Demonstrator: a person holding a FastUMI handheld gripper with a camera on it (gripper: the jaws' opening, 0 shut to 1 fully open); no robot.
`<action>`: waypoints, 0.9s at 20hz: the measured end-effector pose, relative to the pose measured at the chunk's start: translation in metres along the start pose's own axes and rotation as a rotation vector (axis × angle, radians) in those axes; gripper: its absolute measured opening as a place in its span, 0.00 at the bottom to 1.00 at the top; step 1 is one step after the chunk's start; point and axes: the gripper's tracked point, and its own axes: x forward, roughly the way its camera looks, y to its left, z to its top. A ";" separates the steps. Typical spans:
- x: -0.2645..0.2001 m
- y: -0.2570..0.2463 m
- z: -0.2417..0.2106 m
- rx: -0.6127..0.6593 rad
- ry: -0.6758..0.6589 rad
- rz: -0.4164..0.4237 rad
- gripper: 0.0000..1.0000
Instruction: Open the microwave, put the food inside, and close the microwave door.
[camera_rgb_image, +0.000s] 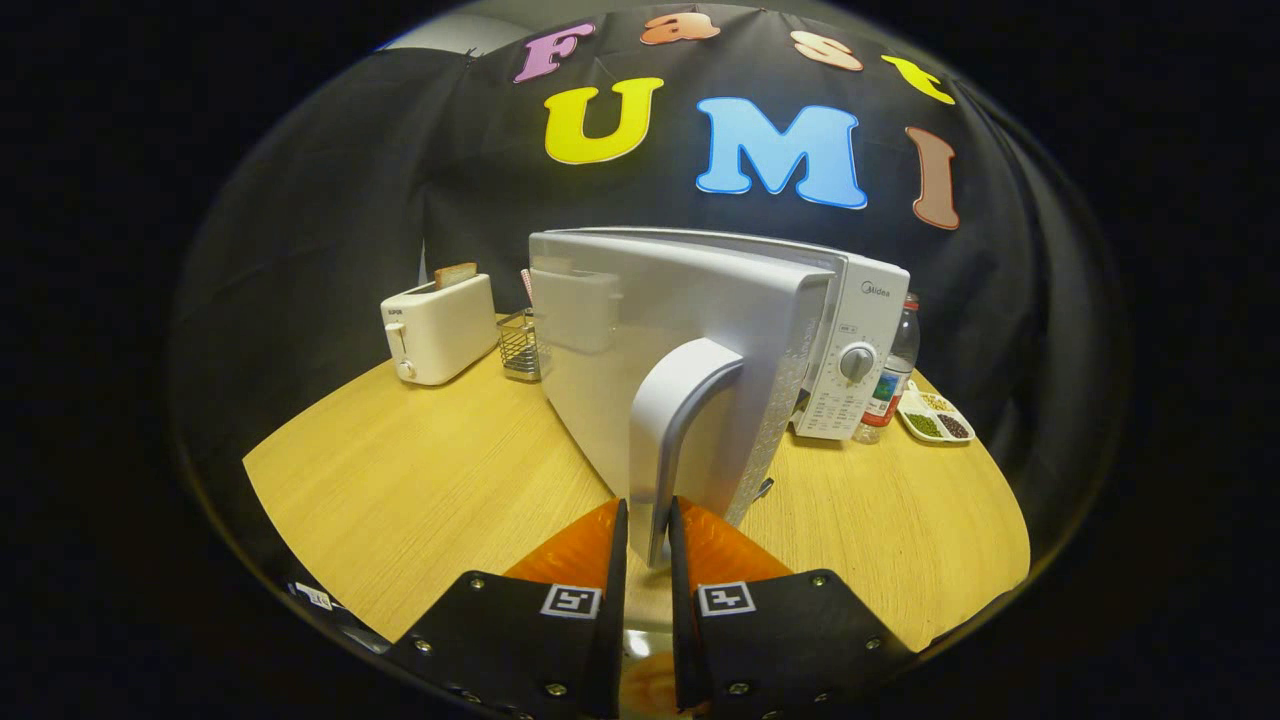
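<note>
A cream two-slot toaster (440, 328) and a small wire basket (519, 345) are sitting left on the pale wooden table (400, 490). Centre, the white microwave's door (680, 340) is standing partly open; the gripper (648, 535) is pinching its curved grey handle (680, 440), fingers narrow. That rigid, hinged handle likely suits a low grip. A plastic bottle (893, 370) is standing right.
</note>
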 end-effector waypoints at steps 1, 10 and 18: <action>-0.002 0.006 -0.001 -0.001 0.000 0.001 0.21; -0.021 0.060 -0.009 -0.031 -0.009 0.019 0.21; -0.033 0.114 -0.015 -0.055 -0.026 0.034 0.21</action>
